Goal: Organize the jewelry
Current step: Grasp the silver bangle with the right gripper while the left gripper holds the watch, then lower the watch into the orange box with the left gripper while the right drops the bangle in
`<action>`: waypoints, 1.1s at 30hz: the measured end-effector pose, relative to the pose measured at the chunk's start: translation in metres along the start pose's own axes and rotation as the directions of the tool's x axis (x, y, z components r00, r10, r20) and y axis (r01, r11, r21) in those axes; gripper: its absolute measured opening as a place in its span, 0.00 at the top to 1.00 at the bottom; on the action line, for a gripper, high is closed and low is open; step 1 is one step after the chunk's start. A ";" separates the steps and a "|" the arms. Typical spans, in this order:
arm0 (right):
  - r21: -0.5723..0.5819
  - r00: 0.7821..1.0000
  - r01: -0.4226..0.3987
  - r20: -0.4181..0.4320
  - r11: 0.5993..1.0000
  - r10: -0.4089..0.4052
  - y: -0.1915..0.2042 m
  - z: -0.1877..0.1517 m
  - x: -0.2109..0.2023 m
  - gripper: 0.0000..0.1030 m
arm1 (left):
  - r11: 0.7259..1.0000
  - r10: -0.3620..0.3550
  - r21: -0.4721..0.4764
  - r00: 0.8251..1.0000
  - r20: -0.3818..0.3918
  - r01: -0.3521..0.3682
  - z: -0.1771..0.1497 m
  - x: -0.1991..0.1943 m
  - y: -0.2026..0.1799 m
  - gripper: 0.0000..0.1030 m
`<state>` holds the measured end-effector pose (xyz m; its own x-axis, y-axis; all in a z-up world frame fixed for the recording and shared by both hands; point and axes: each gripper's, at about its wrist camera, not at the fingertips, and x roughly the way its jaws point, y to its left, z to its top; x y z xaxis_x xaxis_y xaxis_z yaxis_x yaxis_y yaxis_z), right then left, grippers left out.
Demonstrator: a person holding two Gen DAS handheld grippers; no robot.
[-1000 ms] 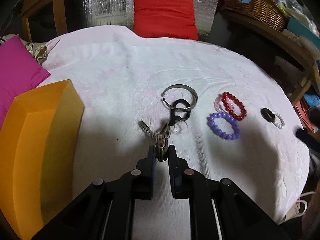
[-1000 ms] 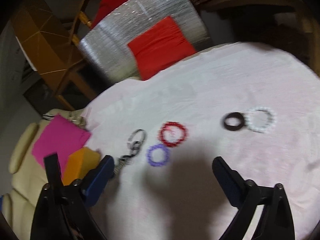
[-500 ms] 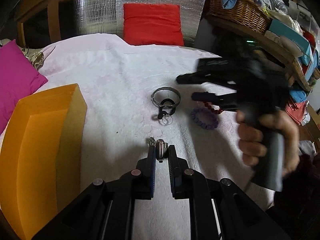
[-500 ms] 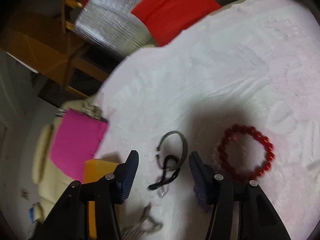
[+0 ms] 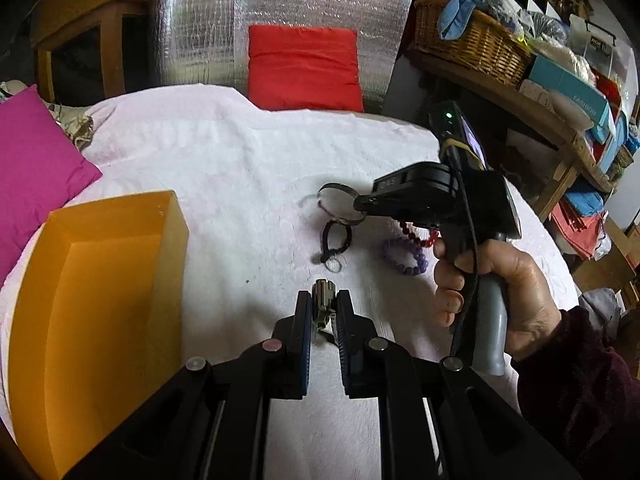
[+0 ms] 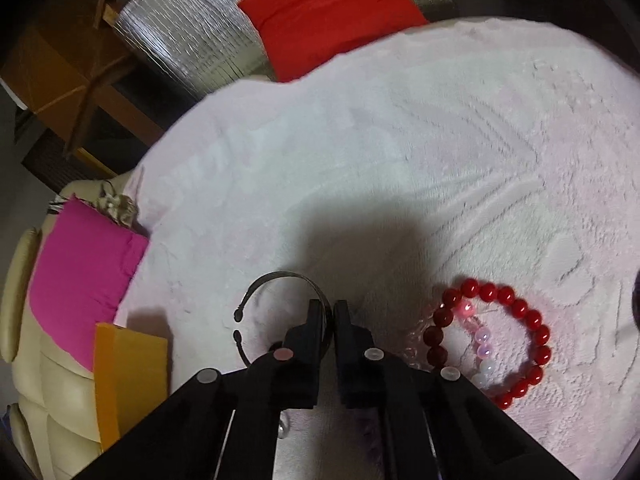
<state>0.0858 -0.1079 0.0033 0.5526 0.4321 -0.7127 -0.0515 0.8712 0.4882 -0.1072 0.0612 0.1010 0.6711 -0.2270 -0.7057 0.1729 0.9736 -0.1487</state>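
My left gripper is shut on a metal watch and holds it just above the white cloth, to the right of the open orange box. My right gripper is shut on the rim of the open silver bangle; in the left wrist view the bangle lies at the right gripper's tip. A black cord bracelet, a purple bead bracelet and a red bead bracelet over a pale pink one lie on the cloth.
A magenta cushion lies left of the box. A red cushion leans on silver foil at the back. A wooden shelf with a wicker basket stands at the right. The orange box also shows in the right wrist view.
My right gripper came down from wide open and closed on the silver bangle. My left gripper pulled the watch back towards me, away from the other jewelry.
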 end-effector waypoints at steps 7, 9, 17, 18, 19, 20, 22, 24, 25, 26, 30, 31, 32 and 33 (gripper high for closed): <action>-0.060 0.990 -0.111 0.079 0.992 0.116 0.031 -0.008 -0.032 0.95 | 1.000 0.017 -0.026 0.996 0.088 -0.015 0.006 -0.050 0.011 0.88; -0.102 0.981 -0.169 0.083 0.980 0.178 0.052 -0.016 -0.039 0.95 | 0.999 0.043 -0.036 0.991 0.128 -0.039 0.009 -0.073 0.018 0.88; -0.258 0.923 -0.383 -0.056 0.887 0.382 0.153 -0.077 -0.033 0.95 | 0.956 0.290 -0.096 0.946 0.143 -0.278 -0.013 -0.135 0.063 0.88; -0.270 0.918 -0.396 -0.080 0.878 0.389 0.164 -0.086 -0.029 0.95 | 0.950 0.307 -0.106 0.943 0.128 -0.294 -0.018 -0.136 0.068 0.88; -0.281 0.913 -0.407 -0.104 0.869 0.394 0.174 -0.094 -0.025 0.95 | 0.941 0.327 -0.122 0.939 0.103 -0.314 -0.025 -0.137 0.076 0.88; -0.295 0.911 -0.412 -0.127 0.862 0.392 0.182 -0.102 -0.021 0.95 | 0.933 0.346 -0.136 0.935 0.075 -0.334 -0.032 -0.135 0.084 0.88; -0.329 0.916 -0.401 -0.156 0.855 0.369 0.195 -0.118 -0.012 0.95 | 0.910 0.388 -0.158 0.921 0.002 -0.383 -0.047 -0.126 0.100 0.88; -0.348 0.919 -0.392 -0.184 0.852 0.348 0.204 -0.129 -0.003 0.95 | 0.893 0.412 -0.170 0.909 -0.058 -0.416 -0.060 -0.114 0.111 0.88; -0.354 0.922 -0.384 -0.200 0.853 0.332 0.208 -0.135 0.002 0.94 | 0.888 0.417 -0.177 0.905 -0.081 -0.424 -0.066 -0.109 0.114 0.88; -0.360 0.922 -0.383 -0.209 0.851 0.326 0.211 -0.138 0.004 0.93 | 0.884 0.417 -0.186 0.903 -0.102 -0.430 -0.073 -0.104 0.118 0.88; -0.382 0.927 -0.368 -0.215 0.847 0.306 0.218 -0.149 0.010 0.89 | 0.858 0.440 -0.211 0.882 -0.167 -0.468 -0.086 -0.086 0.128 0.88; -0.379 0.925 -0.374 -0.217 0.847 0.311 0.219 -0.149 0.008 0.89 | 0.854 0.445 -0.216 0.879 -0.168 -0.474 -0.087 -0.084 0.128 0.88; -0.368 0.924 -0.377 -0.215 0.850 0.317 0.216 -0.147 0.008 0.80 | 0.852 0.448 -0.216 0.878 -0.170 -0.477 -0.087 -0.083 0.127 0.88; -0.358 0.922 -0.381 -0.214 0.853 0.322 0.212 -0.143 0.008 0.67 | 0.851 0.453 -0.212 0.875 -0.168 -0.481 -0.085 -0.083 0.126 0.87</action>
<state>-0.0399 0.1132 0.0288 0.3153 0.7288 -0.6078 -0.5517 0.6619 0.5074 -0.2023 0.2045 0.0813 0.5444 0.2461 -0.8019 -0.3282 0.9423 0.0663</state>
